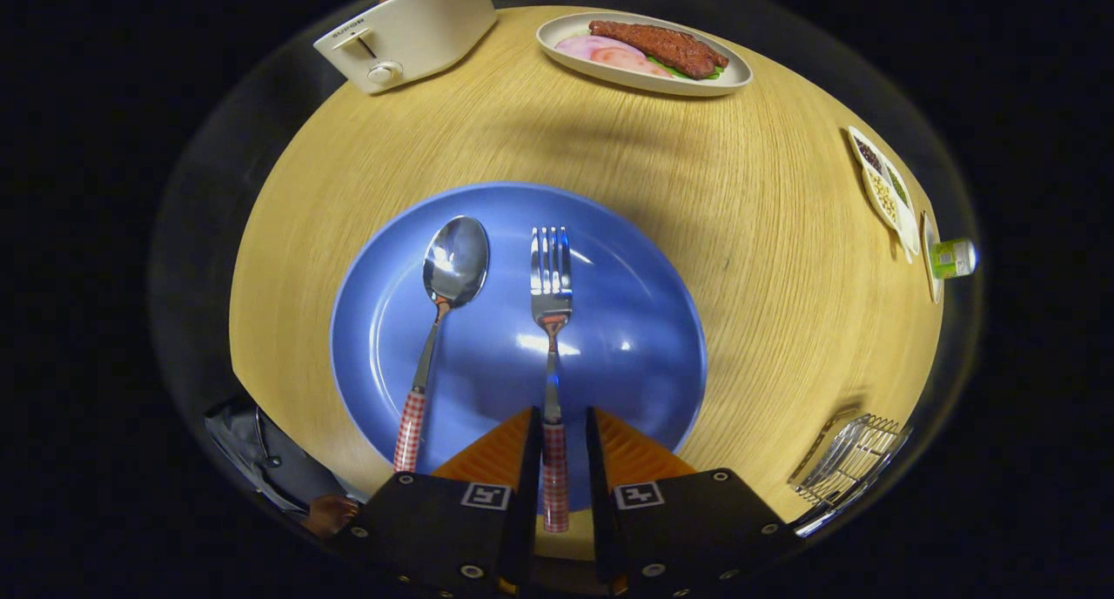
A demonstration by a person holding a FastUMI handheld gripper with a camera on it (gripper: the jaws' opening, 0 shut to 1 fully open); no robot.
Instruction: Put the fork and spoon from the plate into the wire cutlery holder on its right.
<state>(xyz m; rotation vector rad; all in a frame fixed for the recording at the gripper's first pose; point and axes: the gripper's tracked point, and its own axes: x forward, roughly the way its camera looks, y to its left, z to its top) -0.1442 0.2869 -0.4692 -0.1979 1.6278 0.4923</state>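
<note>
My tongs (557,434) sit spread a little, one finger on each side of the fork's (551,320) checked handle, neither one pressing it that I can see. The fork lies on the blue plate (627,320), tines toward twelve o'clock. The spoon (439,320) lies beside it at nine o'clock, bowl up the same way. The wire cutlery holder (848,464) stands on the wooden table (766,259) at about four o'clock from the plate. At eleven o'clock stands a toaster (409,33), at one o'clock a dish of food (644,55).
</note>
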